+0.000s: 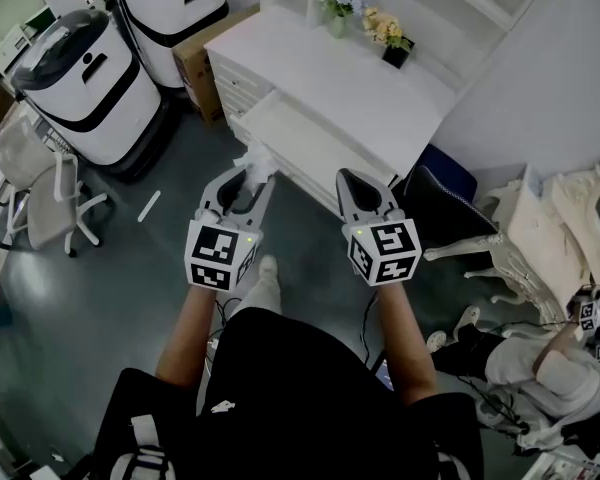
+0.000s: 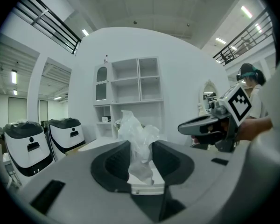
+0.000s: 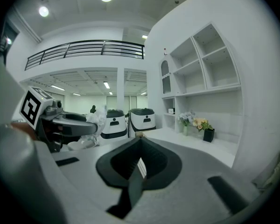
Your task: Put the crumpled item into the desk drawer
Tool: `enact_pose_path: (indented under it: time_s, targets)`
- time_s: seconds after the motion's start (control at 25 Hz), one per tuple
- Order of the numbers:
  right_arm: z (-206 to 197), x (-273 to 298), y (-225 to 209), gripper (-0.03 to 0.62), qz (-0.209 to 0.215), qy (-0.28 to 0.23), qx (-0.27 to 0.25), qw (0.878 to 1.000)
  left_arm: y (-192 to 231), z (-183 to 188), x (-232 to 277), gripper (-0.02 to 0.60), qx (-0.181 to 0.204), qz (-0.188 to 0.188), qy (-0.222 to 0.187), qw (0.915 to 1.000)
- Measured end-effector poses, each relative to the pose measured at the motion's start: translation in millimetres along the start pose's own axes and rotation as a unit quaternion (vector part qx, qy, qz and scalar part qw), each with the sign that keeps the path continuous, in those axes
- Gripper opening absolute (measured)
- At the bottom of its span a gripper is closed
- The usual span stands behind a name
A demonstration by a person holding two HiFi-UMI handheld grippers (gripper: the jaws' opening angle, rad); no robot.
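Left hand-held gripper (image 1: 252, 174) clamped crumpled item (image 2: 134, 127) by front edge of open drawer (image 1: 315, 136) | right hand-held gripper (image 3: 139, 143) closed, empty | chair (image 1: 442, 206) crowded right.

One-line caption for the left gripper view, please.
Left gripper holds the crumpled white item, shelf unit ahead, right gripper alongside.

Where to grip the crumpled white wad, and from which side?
Its narrow lower end, jaws closing across it from either side. The left gripper pinches the crumpled white wad there now: that end is thin and compact, while the loose bulk flares out past the jaw tips.
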State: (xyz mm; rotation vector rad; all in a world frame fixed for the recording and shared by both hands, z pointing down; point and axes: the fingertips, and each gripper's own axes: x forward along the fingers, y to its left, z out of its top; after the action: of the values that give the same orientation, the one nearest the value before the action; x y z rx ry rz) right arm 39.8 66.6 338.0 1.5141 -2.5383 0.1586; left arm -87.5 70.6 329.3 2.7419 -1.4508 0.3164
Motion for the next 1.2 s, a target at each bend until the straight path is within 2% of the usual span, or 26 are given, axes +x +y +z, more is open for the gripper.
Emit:
enact_pose_path:
  time_s: [0.56, 1.2]
  targets:
    - [24, 107, -49, -0.005, -0.008, 0.029, 0.023, 0.999, 79, 20, 95, 0.124, -0.014, -0.021, 0.024, 0.9994]
    - [45, 218, -69, -0.005, -0.024, 0.04, 0.018, 0.999, 162, 18, 170, 0.124, -0.021, -0.052, 0.03, 0.998]
